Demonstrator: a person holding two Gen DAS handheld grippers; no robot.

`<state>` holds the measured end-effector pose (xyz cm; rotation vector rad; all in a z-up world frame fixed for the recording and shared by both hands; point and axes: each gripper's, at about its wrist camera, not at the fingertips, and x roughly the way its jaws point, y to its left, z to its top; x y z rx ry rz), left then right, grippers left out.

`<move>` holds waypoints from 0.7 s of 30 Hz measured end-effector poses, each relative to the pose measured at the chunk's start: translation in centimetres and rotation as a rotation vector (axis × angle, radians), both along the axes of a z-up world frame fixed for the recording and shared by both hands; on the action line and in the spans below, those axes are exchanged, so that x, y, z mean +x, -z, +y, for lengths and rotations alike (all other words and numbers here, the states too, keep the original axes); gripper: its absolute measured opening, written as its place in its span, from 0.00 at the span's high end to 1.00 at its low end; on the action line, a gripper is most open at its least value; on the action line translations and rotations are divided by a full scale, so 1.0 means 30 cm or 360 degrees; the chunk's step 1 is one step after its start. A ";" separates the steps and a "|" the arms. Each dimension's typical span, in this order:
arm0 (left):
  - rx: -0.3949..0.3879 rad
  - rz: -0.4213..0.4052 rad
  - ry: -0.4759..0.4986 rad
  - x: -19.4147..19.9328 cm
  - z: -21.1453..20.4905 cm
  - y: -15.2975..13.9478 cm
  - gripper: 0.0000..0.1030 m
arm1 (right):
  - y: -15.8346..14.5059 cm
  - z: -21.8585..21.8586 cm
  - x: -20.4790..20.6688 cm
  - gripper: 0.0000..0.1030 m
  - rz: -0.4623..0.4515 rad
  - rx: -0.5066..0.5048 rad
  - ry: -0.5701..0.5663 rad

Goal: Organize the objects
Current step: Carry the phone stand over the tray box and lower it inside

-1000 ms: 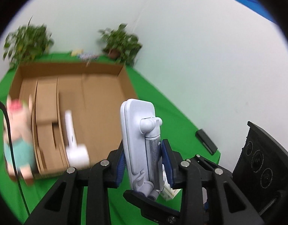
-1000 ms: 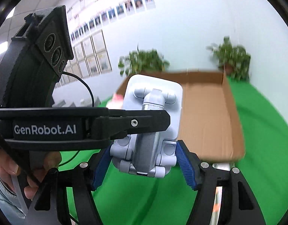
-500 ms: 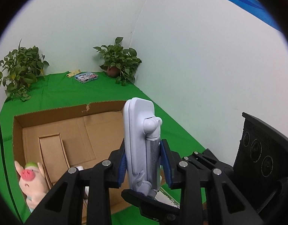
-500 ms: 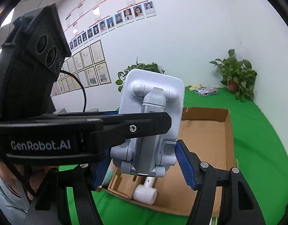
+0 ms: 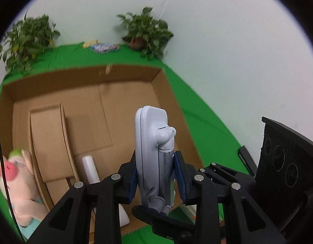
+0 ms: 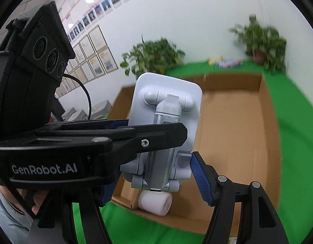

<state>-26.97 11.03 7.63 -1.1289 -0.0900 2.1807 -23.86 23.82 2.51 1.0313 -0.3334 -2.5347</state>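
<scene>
A white and grey phone stand (image 5: 151, 152) hangs upright between both grippers above the near end of an open cardboard box (image 5: 128, 93). My left gripper (image 5: 156, 174) is shut on the stand's thin sides, both blue pads pressing on it. My right gripper (image 6: 154, 179) closes across the stand's wide lower part (image 6: 162, 162). Its right pad (image 6: 200, 174) touches the hinge, and its left pad is hidden behind the left gripper's black arm (image 6: 115, 140). A white cylinder (image 6: 154, 202) lies in the box's near corner under the stand.
A pink pig plush (image 5: 16, 179) stands just outside the box's left wall. Potted plants (image 5: 146, 30) and a small printed packet (image 5: 104, 47) sit at the back of the green cloth. A flat black object (image 5: 246, 158) lies right of the box. A hand (image 6: 6, 197) holds the left gripper.
Both grippers have carried the stand together across the table, and the box now lies closer beneath it. The grip on the stand looks the same.
</scene>
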 end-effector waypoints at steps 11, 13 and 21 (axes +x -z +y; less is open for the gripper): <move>-0.0141 -0.0287 -0.0038 -0.036 0.061 0.324 0.70 | 0.369 0.066 -0.064 0.38 -0.0310 -0.0123 -0.0040; -0.0178 -0.0336 -0.0060 -0.038 0.068 0.366 0.70 | 0.419 0.073 -0.080 0.38 -0.0367 -0.0149 -0.0052; -0.0197 -0.0415 -0.0084 -0.043 0.067 0.429 0.69 | 0.474 0.050 -0.081 0.38 -0.0463 -0.0119 -0.0088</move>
